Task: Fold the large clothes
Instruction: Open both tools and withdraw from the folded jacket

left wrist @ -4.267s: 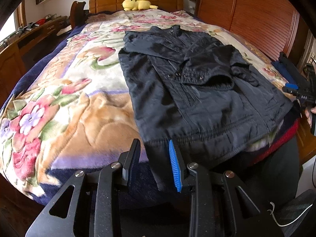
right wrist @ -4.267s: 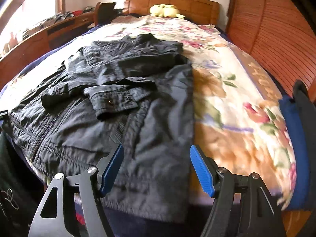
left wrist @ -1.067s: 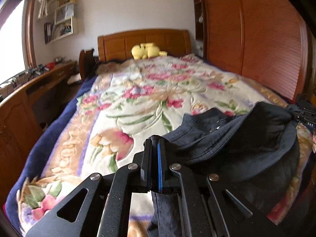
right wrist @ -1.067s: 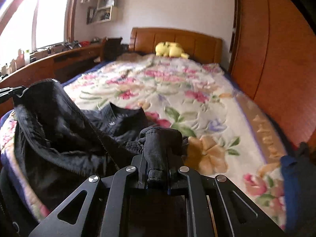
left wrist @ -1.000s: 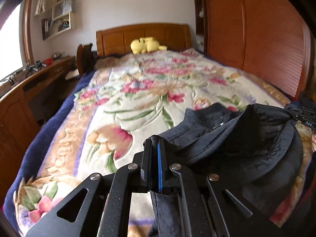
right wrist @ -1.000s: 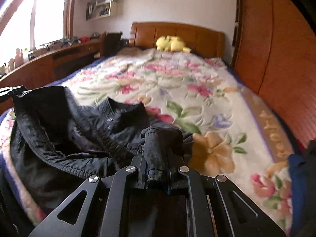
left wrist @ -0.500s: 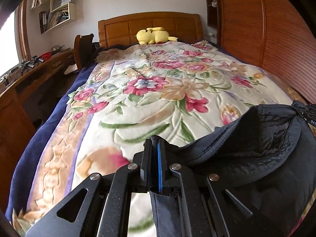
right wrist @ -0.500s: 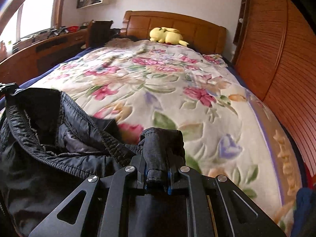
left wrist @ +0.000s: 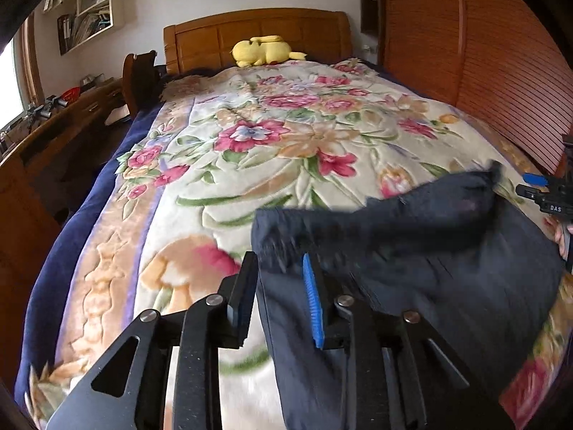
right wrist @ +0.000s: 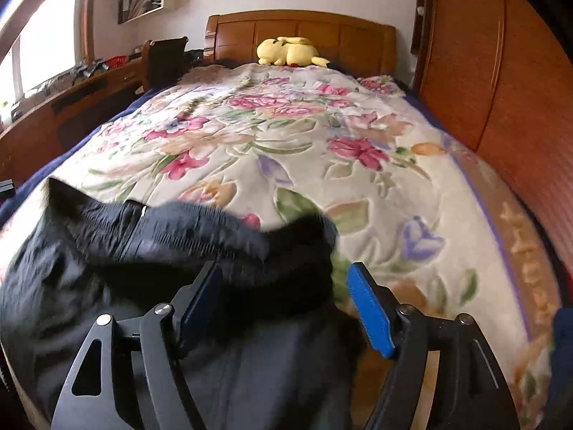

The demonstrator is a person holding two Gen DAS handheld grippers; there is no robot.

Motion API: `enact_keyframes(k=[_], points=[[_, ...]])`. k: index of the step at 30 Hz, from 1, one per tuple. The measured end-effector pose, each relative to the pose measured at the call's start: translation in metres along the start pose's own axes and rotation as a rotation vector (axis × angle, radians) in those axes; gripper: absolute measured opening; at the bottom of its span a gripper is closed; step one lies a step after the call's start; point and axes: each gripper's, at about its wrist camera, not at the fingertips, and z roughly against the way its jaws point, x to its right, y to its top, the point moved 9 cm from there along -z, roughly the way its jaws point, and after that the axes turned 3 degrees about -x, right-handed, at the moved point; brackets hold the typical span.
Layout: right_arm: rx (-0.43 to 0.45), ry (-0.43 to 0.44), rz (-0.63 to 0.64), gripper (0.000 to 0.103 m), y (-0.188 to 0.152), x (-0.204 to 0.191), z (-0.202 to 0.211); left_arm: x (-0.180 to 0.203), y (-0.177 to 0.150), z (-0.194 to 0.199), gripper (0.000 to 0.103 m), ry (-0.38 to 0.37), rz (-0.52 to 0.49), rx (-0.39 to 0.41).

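A black jacket [left wrist: 412,258] lies folded over on itself on the floral blanket [left wrist: 272,143], its hem edge across the near part of the bed. My left gripper [left wrist: 279,279] is open with the jacket's left corner between its blue pads, released. In the right wrist view the jacket [right wrist: 161,272] shows its zipper and elastic hem, blurred by motion. My right gripper [right wrist: 286,290] is open wide over the jacket's right corner. The right gripper also shows at the edge of the left wrist view [left wrist: 548,193].
A yellow plush toy [left wrist: 263,50] sits at the wooden headboard [left wrist: 258,28]. A wooden wardrobe wall [left wrist: 476,53] runs along the right. A desk [left wrist: 61,118] and chair [left wrist: 139,71] stand left of the bed.
Both grippers carried the jacket's hem forward over its upper half, then opened and let go. The jacket is dropping onto itself.
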Motion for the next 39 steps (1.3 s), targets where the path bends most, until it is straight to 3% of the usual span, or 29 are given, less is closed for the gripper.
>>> enact_keyframes(k=[9,19,28,39], points=[[-0.02,0.037,0.058,0.085,-0.072,-0.019,0.069,0.029,-0.085,0.053,0.029,-0.045,-0.039,-0.036],[-0.07,0.059,-0.033,0.09,-0.117,-0.009,0.073,0.031,-0.158,0.06,0.03,-0.08,0.035,-0.117],[-0.098,0.069,-0.093,0.091,-0.138,-0.006,0.053,0.028,-0.19,0.047,0.03,-0.068,0.058,-0.172],[-0.068,0.054,-0.102,0.094,-0.145,-0.009,0.043,0.019,-0.207,0.022,0.031,-0.038,0.081,-0.229]])
